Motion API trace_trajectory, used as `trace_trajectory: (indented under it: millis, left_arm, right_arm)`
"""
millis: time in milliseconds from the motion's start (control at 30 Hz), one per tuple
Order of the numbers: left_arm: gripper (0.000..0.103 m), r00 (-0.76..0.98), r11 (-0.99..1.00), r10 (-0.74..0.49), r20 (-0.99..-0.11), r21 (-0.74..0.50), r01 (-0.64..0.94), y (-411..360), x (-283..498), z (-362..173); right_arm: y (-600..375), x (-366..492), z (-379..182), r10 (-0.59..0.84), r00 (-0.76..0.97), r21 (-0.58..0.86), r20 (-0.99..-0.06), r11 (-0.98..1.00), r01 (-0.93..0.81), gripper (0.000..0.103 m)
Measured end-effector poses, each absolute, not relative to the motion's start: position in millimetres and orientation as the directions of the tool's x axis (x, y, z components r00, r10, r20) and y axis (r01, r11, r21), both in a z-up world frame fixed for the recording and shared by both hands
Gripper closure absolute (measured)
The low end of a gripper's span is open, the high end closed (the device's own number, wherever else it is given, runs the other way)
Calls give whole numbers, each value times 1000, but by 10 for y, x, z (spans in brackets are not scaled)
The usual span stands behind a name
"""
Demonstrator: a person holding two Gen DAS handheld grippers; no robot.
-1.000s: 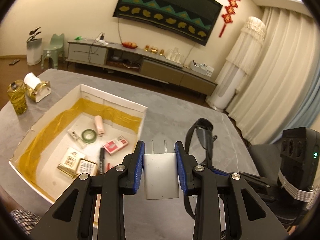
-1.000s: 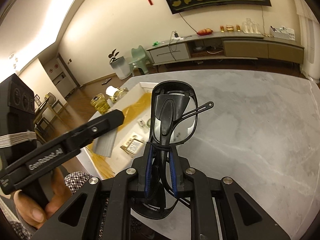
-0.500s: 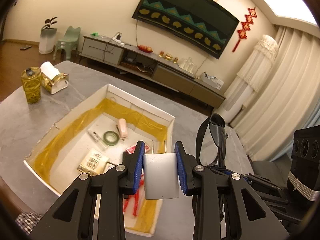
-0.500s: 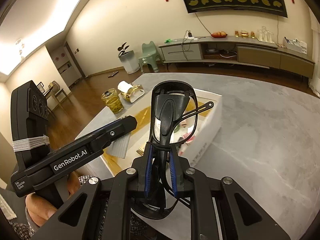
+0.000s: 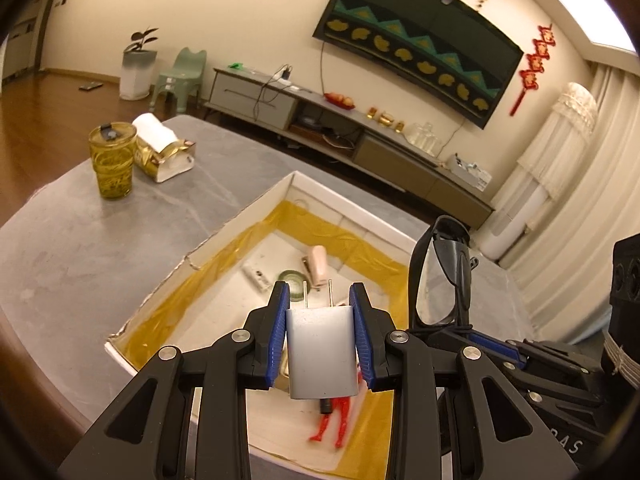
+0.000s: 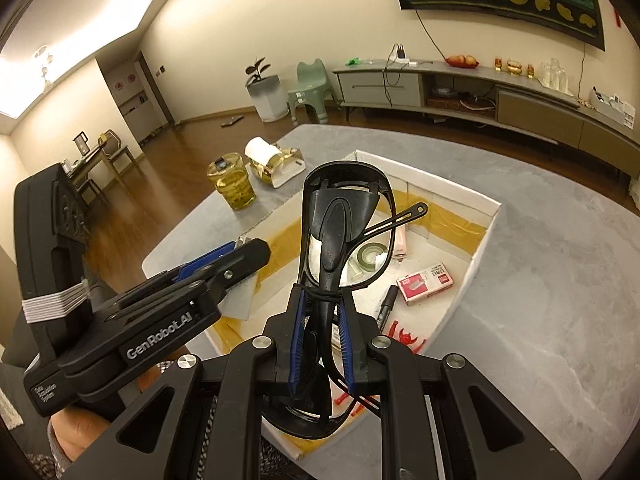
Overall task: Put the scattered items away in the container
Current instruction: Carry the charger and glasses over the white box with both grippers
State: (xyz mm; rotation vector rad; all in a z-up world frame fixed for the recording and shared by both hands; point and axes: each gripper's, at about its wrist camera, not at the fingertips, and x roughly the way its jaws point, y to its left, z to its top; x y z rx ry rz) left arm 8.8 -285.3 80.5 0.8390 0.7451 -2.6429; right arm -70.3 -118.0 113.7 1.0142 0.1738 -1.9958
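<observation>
Over the lower middle of the left wrist view, the left gripper (image 5: pixel 320 328) is clamped on a white plug charger (image 5: pixel 321 354), its blue pads pressing the two flat sides and its two metal pins pointing forward over the open white box (image 5: pixel 256 210) with the yellow lining. The charger looks light, stiff and smooth-sided, so a squeeze across its flat faces seems the sound hold; the pins are best left free. In the centre of the right wrist view, the right gripper (image 6: pixel 322 340) is closed tight on a pair of black glasses (image 6: pixel 342 236) near the folded arms, with the lenses standing up over the box. The glasses are likely light but fragile, and the lenses could scratch, so holding the frame is the safer choice. Inside the box lie a tape roll (image 6: pixel 370 256), a red and white packet (image 6: pixel 425 282), a marker (image 6: pixel 385 307) and a small red figure (image 5: pixel 334 424). The box sits on a grey table (image 6: pixel 540 300).
</observation>
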Motion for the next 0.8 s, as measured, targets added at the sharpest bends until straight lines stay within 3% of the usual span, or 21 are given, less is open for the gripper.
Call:
trace_trajectory:
  millis: [800]
  left_arm:
    - [71, -773, -770, 105, -625, -543, 335, -3104, -308, 755]
  right_arm:
    - [-1764, -1470, 1054, -506, -266, 162, -820, -652, 741, 85]
